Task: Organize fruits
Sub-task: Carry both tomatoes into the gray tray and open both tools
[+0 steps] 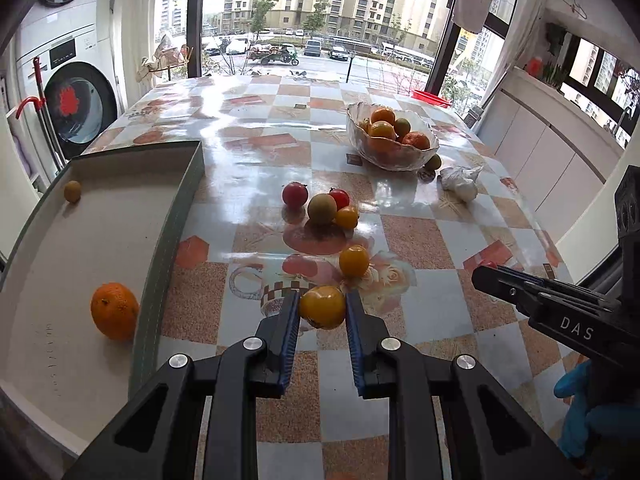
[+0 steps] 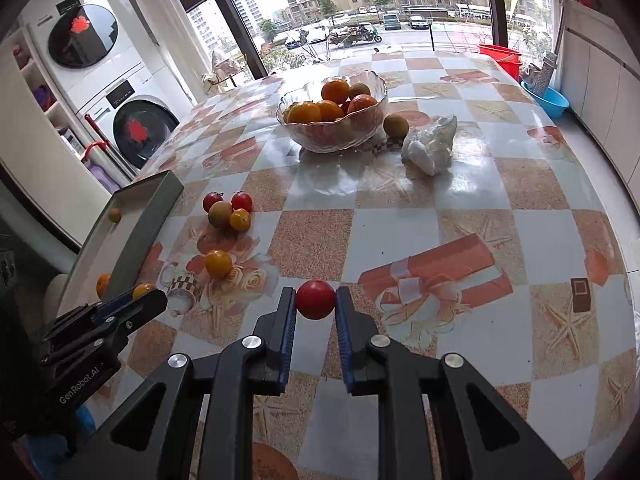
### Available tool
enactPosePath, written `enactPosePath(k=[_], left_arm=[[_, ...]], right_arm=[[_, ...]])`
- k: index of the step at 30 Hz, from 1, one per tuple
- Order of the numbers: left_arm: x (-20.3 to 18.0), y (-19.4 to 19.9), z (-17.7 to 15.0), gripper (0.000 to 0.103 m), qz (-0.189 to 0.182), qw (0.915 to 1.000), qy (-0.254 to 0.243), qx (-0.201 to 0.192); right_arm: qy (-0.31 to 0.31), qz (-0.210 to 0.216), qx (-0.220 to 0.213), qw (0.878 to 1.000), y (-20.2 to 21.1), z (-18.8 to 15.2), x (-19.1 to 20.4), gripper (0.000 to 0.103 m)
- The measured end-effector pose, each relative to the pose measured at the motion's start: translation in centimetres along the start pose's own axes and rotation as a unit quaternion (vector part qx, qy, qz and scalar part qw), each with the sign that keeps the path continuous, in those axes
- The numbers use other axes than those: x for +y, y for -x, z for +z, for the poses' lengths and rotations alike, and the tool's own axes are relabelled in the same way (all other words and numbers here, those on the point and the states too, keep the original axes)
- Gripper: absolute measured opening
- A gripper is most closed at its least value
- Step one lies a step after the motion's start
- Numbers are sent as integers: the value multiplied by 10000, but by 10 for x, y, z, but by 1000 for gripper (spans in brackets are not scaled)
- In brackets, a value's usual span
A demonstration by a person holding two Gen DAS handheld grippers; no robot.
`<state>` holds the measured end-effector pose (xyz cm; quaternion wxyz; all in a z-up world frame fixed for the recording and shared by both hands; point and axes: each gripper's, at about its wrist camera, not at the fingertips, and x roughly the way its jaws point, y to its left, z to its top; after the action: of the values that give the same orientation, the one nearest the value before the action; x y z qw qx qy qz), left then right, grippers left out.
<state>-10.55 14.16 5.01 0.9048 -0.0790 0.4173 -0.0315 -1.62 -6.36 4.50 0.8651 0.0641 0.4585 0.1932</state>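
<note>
Both grippers are loaded. The left gripper (image 1: 322,307) has its jaws pinching a yellow tomato (image 1: 322,306) at its widest part, low over the desk (image 1: 420,240) and just right of the grey tray (image 1: 168,248). The right gripper (image 2: 315,300) has its jaws pinching a red tomato (image 2: 315,299) in like manner, nearer the desk's right half. The tray holds an orange (image 1: 114,310) and a small brownish fruit (image 1: 72,191); the glass bowl (image 2: 374,80) at the far side holds oranges. A loose cluster of small fruits (image 1: 324,206) and one more yellow fruit (image 1: 354,260) lie on the desk between tray and bowl. Judgement: the step in hand is carrying each held fruit to its container, though which container suits which fruit cannot be told from these views. Recommendations: keep grip pressure light, since the skins look soft and may split; lift clear of the tray wall before crossing it; lower until the fruit rests before parting the jaws, as round fruit will roll on the flat floor; keep the two grippers' paths well apart.
</note>
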Motion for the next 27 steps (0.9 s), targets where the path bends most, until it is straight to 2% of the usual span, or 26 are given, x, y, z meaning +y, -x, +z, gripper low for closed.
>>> enactPosePath(k=[6,13,17,20,27], left_arm=[[32,47,-1,24,240,9993,103,-266],[87,79,3,24,1045,9929,112,-561],[129,80,-1,24,1383,9881,449,-512],[155,71,-10,24,1597,9845,648,-335],[185,46,-22,24,1720,9812,869,-71]], right_arm=[[302,141,63,9994,1,-6,34,21],[728,545,134,9958,-5,3,94,21],[987,919,195,9907,-18,12,142,22],[1166,1162,301,9859,-33,17,179,22],[1550,1170,608,9791,-77,23,240,22]])
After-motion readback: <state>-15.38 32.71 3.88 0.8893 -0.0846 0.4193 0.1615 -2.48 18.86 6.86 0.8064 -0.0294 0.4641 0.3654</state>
